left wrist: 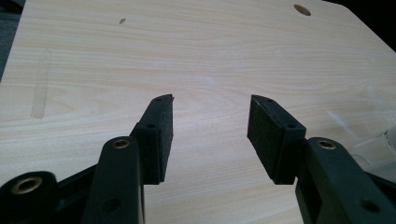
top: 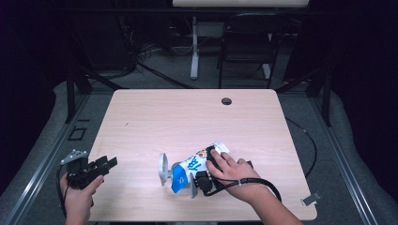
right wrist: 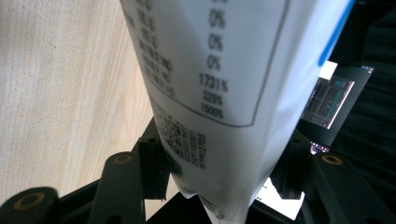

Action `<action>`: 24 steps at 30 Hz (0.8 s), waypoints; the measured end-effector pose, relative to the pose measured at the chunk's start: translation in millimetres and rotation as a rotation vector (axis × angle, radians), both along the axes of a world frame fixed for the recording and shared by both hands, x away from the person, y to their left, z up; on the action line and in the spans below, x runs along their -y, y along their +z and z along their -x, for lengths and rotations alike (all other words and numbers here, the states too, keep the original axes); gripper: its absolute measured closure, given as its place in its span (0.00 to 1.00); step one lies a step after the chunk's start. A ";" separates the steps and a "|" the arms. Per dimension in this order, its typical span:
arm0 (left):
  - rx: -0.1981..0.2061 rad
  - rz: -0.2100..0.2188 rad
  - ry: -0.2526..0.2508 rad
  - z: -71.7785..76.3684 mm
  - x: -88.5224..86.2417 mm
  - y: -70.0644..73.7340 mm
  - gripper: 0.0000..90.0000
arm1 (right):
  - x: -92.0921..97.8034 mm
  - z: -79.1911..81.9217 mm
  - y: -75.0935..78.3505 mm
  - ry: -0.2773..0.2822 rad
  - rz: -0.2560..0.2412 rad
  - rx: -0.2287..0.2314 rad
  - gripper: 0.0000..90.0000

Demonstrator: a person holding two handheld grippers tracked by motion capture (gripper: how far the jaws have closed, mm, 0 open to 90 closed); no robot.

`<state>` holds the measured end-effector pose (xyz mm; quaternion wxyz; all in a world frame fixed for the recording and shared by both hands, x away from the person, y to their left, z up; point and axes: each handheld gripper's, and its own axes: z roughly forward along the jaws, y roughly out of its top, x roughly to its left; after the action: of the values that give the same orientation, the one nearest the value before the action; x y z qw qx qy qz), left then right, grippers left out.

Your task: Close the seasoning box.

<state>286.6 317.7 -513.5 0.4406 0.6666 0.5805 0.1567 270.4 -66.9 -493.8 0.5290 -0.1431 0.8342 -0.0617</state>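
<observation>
A white and blue pouch (top: 190, 166) with printed text lies tilted on the wooden table (top: 187, 117), near its front edge. A hand rests over the pouch and holds my right gripper (top: 204, 181) against it. In the right gripper view the pouch (right wrist: 210, 70) fills the gap between the jaws of the right gripper (right wrist: 222, 156), which stand wide apart on either side of its narrow end. My left gripper (top: 109, 164) is held at the table's front left corner. Its jaws are open over bare wood (left wrist: 210, 123) with nothing between them.
A round cable hole (top: 226, 101) sits near the table's far edge. A black cable (top: 263, 183) trails from the right gripper. A small grey piece (top: 310, 198) lies at the front right corner. A chair (top: 248, 42) stands beyond the table.
</observation>
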 end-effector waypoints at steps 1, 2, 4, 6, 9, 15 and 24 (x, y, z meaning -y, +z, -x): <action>-0.004 0.000 -0.005 0.1 -0.4 0.3 0.57 | 0.2 0.0 -0.2 0.003 -0.003 0.001 0.54; 0.000 0.000 0.000 0.0 0.1 -0.1 0.57 | 0.0 0.1 0.2 0.001 0.001 0.001 0.54; 0.000 0.000 0.000 -0.1 0.0 -0.1 0.57 | 0.0 0.2 0.2 0.001 0.001 0.001 0.54; 0.000 0.000 0.000 -0.1 -0.1 -0.1 0.57 | 0.5 -0.2 -0.6 0.006 -0.009 -0.002 0.54; -0.004 0.000 -0.002 0.0 -0.4 0.1 0.57 | 0.4 -0.1 -0.6 0.007 -0.008 -0.001 0.54; -0.001 0.004 0.001 -0.1 -0.4 -0.4 0.57 | 0.4 0.0 -0.4 0.009 -0.006 0.000 0.54; -0.001 0.004 0.000 -0.2 -0.7 -0.5 0.57 | 0.0 0.7 -0.2 0.013 0.003 0.007 0.54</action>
<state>286.8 318.4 -514.0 0.4415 0.6657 0.5813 0.1551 269.7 -67.0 -493.9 0.5321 -0.1494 0.8312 -0.0601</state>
